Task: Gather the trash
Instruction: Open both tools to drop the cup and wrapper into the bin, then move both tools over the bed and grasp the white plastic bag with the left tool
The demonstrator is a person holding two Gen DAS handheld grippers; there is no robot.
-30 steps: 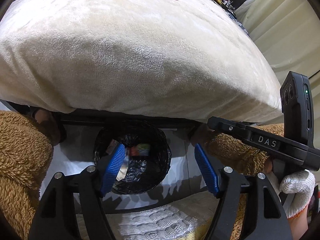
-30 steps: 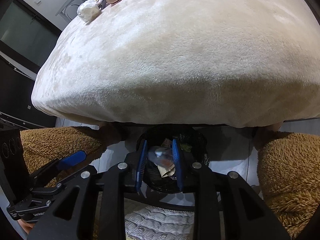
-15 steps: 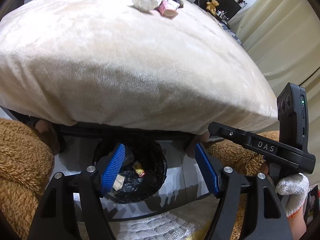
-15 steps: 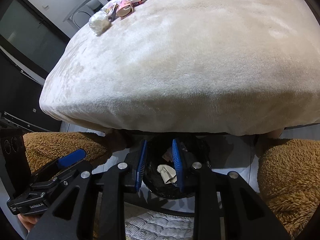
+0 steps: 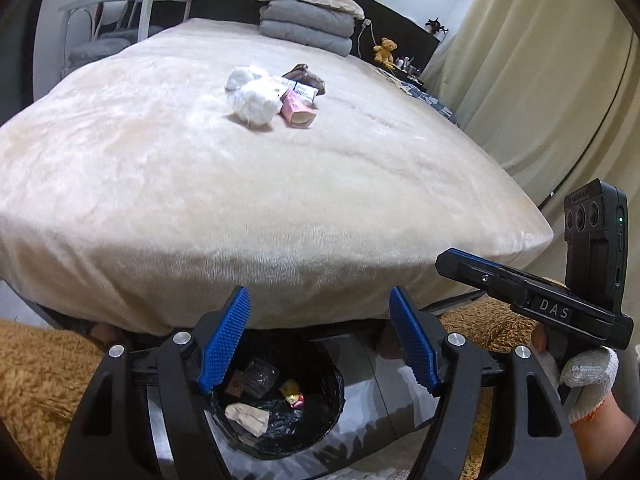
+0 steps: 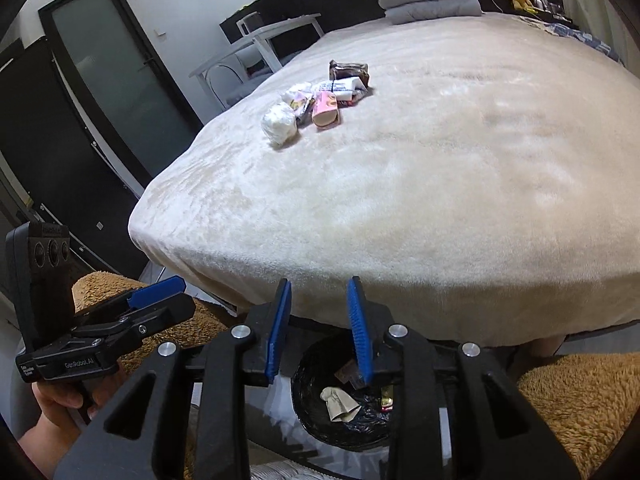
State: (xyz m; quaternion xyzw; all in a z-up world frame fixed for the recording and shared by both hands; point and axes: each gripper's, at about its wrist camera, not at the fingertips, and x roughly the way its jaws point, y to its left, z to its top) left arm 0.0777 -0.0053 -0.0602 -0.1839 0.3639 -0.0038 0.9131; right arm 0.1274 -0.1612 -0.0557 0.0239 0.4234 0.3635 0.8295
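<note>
right tongs body (image 5: 554,314): "DAS" is read.
left tongs body (image 6: 80,364): "GenRobot.AI" is read; smaller label beside it too small to be read.

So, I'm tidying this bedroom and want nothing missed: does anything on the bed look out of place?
Yes. A small heap of litter lies on the cream bed cover: a crumpled white wad, a pink carton on its side and a brown wrapper. It belongs in the black-lined bin on the floor.
</note>
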